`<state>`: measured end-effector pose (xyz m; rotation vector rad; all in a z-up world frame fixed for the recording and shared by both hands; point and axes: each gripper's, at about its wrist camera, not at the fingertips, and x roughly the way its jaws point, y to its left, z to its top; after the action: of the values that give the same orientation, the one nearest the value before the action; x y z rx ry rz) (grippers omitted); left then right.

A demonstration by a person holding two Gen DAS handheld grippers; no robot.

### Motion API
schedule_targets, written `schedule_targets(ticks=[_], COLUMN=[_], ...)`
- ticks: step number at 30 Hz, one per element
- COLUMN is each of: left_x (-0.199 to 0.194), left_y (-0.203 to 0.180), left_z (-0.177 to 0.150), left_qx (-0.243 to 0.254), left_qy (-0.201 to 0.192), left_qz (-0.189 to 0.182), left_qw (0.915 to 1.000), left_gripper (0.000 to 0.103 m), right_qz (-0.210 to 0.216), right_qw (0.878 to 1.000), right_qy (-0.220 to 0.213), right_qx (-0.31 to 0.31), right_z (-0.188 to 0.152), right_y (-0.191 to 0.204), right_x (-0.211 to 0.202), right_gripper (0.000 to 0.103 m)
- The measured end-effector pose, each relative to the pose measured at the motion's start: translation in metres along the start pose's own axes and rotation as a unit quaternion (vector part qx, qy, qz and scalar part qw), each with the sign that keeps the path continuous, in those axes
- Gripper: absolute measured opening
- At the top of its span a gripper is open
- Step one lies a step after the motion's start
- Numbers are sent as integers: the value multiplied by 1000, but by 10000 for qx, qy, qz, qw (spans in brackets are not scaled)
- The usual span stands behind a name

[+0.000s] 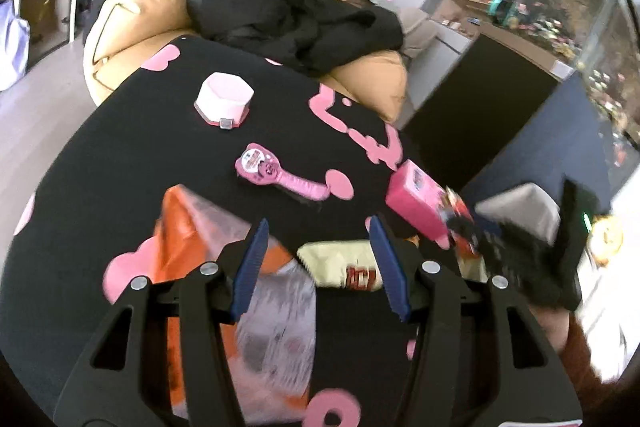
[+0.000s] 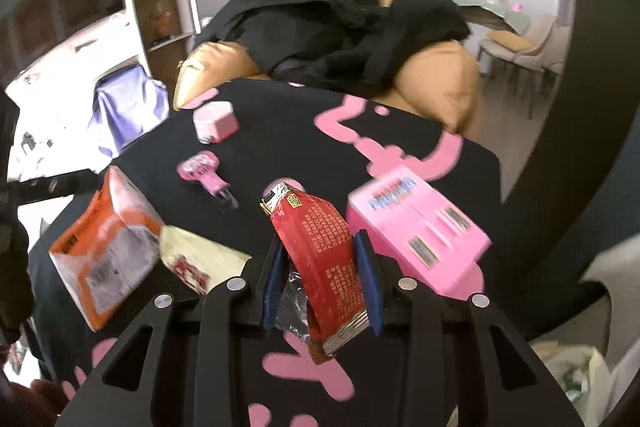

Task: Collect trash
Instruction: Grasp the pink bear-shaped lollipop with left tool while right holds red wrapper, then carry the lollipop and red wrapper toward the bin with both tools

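**Right claw pinches a red wrapper above the black cloth**

Here the right claw (image 2: 320,259) grips a red snack wrapper (image 2: 320,251) between its two blue pads, and the wrapper stands up out of the jaws, with its silver torn end on top. The left claw (image 1: 316,263) is spread, and nothing is between its pads.

The surface is covered with a black cloth with pink shapes (image 2: 400,155). In the right wrist view, an orange and clear bag (image 2: 108,243) lies at 9 o'clock from the red wrapper. A cream wrapper with red print (image 2: 200,255) lies just beside this bag. A pink box (image 2: 420,231) lies at 3 o'clock, near the right pad. A pink toy with a handle (image 2: 204,171) is at 11 o'clock, and a pink hexagonal box (image 2: 216,121) is farther behind it. Behind the surface there is a tan sofa (image 2: 440,83) with black clothes (image 2: 352,35) on it.
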<state>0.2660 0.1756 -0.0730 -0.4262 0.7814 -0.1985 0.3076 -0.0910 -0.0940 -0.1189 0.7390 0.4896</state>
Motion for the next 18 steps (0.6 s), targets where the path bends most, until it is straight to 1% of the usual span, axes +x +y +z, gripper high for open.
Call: schedule_targets(ticks=[2, 3, 4, 5, 6, 8, 12, 16, 18], left_x=[17, 28, 41, 53, 64, 80, 102, 127, 136], left_y=[1, 3, 5, 8, 12, 16, 9, 3, -6], left_z=[5, 7, 11, 14, 18, 25, 38, 43, 43], left_qx=[-269, -421, -532, -596, -626, -696, -472, -367, -118], left_qy=[70, 111, 154, 225, 291, 385, 388, 539, 565], left_qz=[89, 221, 426, 728, 983, 1342, 1772, 2069, 2189], left_qw=[9996, 9988, 9976, 9953, 9928, 9878, 9823, 9762, 9740], left_gripper=[50, 50, 50, 53, 53, 53, 55, 57, 58], right_qz=[-29, -60, -79, -121, -127, -98, -134, -100, -121], right_qw=[9998, 9997, 9996, 9995, 9995, 9994, 9991, 9984, 9978], right_qy=[-39, -67, -81, -100, -104, -122, -159, -58, -53], right_qx=[176, 241, 264, 277, 276, 301, 380, 552, 646], right_z=[-11, -17, -21, -27, -31, -39, -52, -64, -69], right_y=[-7, -10, -12, -13, -14, -14, -18, -25, -29], right_x=[0, -1, -1, -1, -2, -1, 2, 6, 6], right_gripper=[33, 33, 33, 33, 33, 33, 33, 33, 33])
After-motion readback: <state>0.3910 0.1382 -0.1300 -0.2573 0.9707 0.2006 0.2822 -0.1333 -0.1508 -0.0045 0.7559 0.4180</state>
